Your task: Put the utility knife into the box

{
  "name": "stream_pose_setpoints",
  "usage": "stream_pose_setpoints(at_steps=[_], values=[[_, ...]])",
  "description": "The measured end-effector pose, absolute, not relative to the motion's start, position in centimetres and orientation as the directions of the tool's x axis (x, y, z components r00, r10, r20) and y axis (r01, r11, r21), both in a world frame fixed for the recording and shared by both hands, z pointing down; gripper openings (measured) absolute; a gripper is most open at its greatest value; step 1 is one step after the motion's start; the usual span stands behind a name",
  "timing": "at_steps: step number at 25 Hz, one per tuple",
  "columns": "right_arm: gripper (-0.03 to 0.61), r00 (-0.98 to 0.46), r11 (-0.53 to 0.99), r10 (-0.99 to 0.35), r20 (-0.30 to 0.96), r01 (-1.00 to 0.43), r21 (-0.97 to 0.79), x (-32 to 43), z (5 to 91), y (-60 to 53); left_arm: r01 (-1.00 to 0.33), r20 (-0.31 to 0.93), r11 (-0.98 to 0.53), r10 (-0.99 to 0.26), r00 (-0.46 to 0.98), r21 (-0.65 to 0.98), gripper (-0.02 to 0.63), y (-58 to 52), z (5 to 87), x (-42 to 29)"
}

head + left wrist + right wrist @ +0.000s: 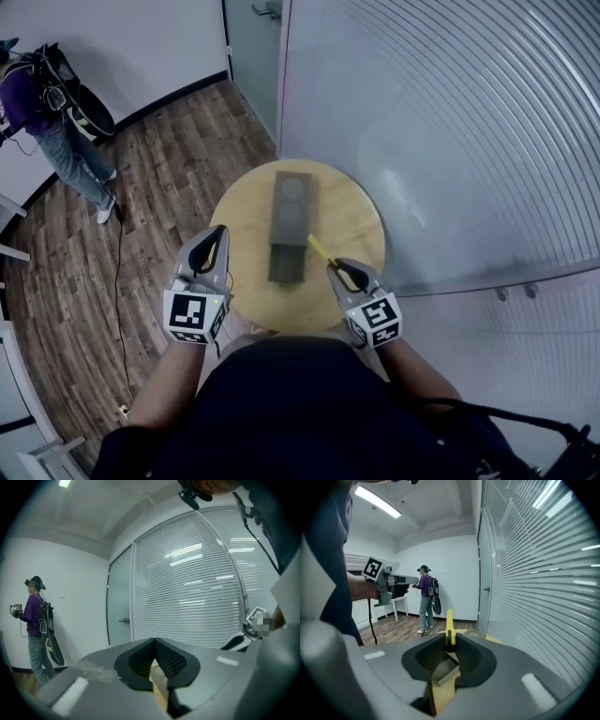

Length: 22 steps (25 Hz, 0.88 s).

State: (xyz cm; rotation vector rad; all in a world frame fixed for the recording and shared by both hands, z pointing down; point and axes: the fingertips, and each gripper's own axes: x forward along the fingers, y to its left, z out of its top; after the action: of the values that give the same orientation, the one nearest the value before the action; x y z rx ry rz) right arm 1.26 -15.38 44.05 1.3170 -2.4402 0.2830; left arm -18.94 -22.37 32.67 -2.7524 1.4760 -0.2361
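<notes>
A long dark grey box (292,208) lies on the round wooden table (246,216), its open tray (287,265) pulled out toward me. My right gripper (336,267) is shut on a yellow utility knife (320,249), held just right of the tray with its free end slanting toward the box. In the right gripper view the knife (449,620) sticks up from the jaw tips of the gripper (450,644), and the tray (444,668) shows below them. My left gripper (216,246) hovers over the table's left edge, shut and empty; its tips (154,640) meet.
A frosted glass wall with blinds (441,131) curves close behind and to the right of the table. A door (251,47) stands at the back. A person (52,122) with a headset stands far left on the wood floor, near a cable (119,281).
</notes>
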Motion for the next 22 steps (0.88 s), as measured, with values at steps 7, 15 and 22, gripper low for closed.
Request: stream_pose_setpoints(at_steps=[7,15,22], values=[[0.074,-0.576,0.624,-0.713,0.399,-0.781,-0.013,-2.0,44.8,-16.5,-0.874,0.133,-0.477,-0.875,0.465,-0.087,0.006,-21.5,33.3,-22.7],[0.074,-0.629,0.679,-0.667,0.400,-0.733,-0.021,-5.5,45.1,-17.7,-0.910,0.158,-0.405,-0.907,0.389,-0.085,0.006,-21.2,34.0,-26.8],[0.074,-0.628,0.679,-0.662,0.409,-0.733,-0.027,-5.7,45.5,-18.3,-0.906,0.171,-0.416,-0.901,0.399,-0.078,0.006,-21.8,34.8,-26.5]])
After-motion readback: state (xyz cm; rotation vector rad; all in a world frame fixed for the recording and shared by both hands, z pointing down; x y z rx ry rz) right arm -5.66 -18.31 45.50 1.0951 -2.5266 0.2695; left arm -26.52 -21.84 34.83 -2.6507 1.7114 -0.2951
